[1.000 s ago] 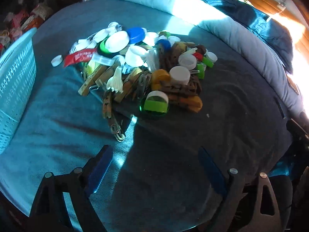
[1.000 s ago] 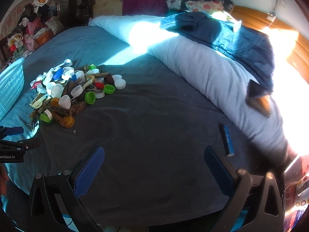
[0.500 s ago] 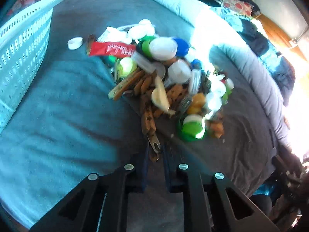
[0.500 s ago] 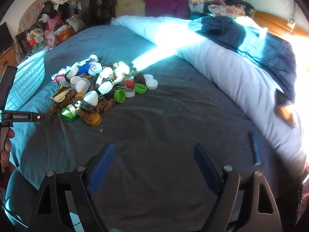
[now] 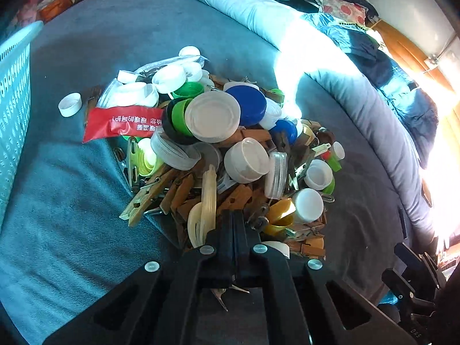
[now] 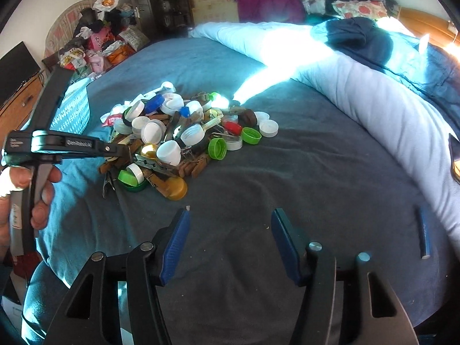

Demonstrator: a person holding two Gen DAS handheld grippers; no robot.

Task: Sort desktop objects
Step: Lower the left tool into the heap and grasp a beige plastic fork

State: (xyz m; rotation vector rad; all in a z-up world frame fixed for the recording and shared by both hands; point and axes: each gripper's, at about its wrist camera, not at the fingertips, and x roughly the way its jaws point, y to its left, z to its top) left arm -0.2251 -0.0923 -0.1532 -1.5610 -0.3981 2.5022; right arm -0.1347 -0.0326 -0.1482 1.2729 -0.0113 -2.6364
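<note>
A heap of bottle caps, lids and wooden clothespins (image 5: 230, 149) lies on the blue bedspread; it also shows in the right wrist view (image 6: 184, 135). My left gripper (image 5: 234, 221) is shut on a clothespin, whose metal clip end (image 5: 222, 294) pokes out below the fingers, at the heap's near edge. In the right wrist view the left gripper (image 6: 125, 151) sits at the heap's left side. My right gripper (image 6: 230, 235) is open and empty, over bare blanket in front of the heap.
A light blue perforated basket (image 5: 14, 109) stands left of the heap, also seen in the right wrist view (image 6: 73, 109). A red sachet (image 5: 120, 122) lies on the heap's left. A rolled duvet (image 6: 373, 100) runs along the right. A blue stick (image 6: 424, 233) lies at right.
My left gripper closed from wide open onto a clothespin at the heap's near edge and has drawn it back under the fingers. My right gripper moved closer to the heap, still open.
</note>
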